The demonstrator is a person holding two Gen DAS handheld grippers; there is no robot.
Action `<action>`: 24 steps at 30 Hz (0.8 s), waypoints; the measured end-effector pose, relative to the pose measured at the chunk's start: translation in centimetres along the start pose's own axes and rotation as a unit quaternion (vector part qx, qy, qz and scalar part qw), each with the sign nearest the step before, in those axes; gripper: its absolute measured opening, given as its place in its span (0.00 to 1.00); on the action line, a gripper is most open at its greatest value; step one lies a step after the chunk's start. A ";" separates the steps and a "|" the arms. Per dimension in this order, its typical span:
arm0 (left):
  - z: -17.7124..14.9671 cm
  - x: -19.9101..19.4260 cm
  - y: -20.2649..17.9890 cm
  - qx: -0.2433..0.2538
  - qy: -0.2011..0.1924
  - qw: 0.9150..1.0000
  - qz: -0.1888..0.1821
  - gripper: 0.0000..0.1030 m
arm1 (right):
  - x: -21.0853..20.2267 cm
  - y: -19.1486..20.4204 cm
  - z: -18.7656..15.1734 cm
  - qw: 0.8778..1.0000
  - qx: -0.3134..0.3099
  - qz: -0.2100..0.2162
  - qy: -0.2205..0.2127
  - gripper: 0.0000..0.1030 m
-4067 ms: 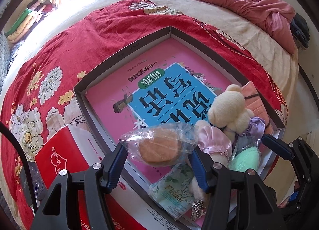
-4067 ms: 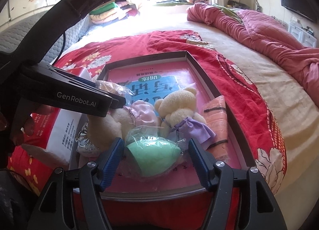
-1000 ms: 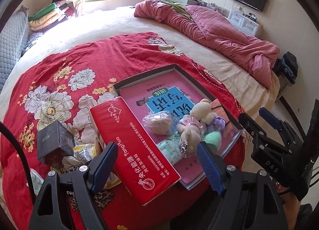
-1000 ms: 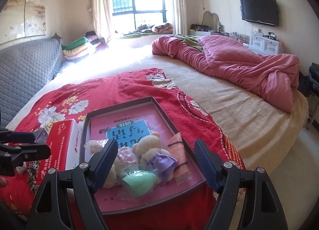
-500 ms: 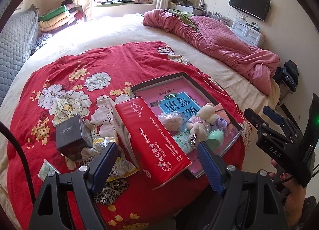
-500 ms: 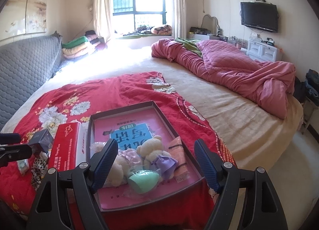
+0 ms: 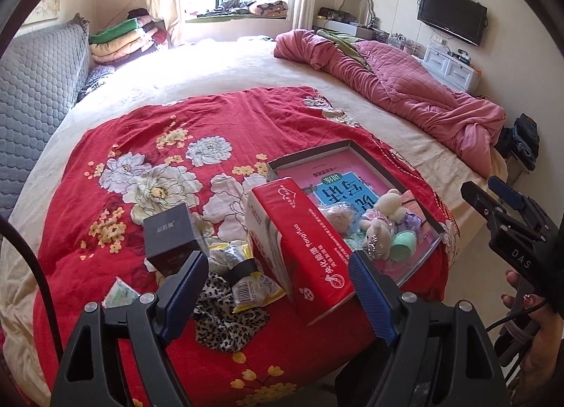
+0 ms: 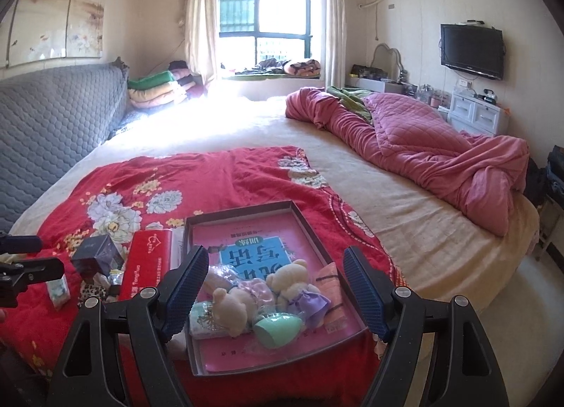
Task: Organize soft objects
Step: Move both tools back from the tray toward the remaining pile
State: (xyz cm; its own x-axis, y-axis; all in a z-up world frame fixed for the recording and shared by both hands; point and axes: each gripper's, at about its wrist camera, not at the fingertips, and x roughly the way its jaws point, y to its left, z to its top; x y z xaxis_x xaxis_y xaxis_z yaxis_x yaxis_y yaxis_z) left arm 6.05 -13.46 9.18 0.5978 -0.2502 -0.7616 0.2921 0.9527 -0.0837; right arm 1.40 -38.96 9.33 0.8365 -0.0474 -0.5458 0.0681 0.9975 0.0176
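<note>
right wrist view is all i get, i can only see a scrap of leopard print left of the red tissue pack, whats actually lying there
Observer: The leopard-print cloth is crumpled on the red bedspread, and a yellow snack packet lies on its far edge, barcode up.
Operator: is the left claw holding any of it
Observer: No. The left claw is open and empty; the cloth and packet show between its fingers, untouched.
Operator: anything wedged between that packet and the tissue pack
Observer: Nothing that I can see; the packet lies right against the foot of the red tissue pack.
</note>
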 end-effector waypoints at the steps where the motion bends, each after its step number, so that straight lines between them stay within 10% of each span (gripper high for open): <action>1: -0.1 -0.3 0.4 -0.002 -0.001 1.000 0.004 0.79 | -0.2 0.3 0.2 1.000 -0.002 0.002 -0.002 0.77; 24: -3.0 -4.4 12.2 -0.097 0.003 0.993 0.067 0.79 | -2.7 10.9 0.9 0.987 -0.103 0.126 -0.004 0.78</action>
State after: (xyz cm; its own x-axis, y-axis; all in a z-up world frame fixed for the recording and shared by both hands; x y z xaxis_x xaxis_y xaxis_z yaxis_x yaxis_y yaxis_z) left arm 4.72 -0.20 9.59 0.6172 -0.1178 -0.7779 0.0601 0.9929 -0.1026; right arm 0.33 -28.02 11.72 0.8175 0.2033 -0.5389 -0.2538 0.9670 -0.0202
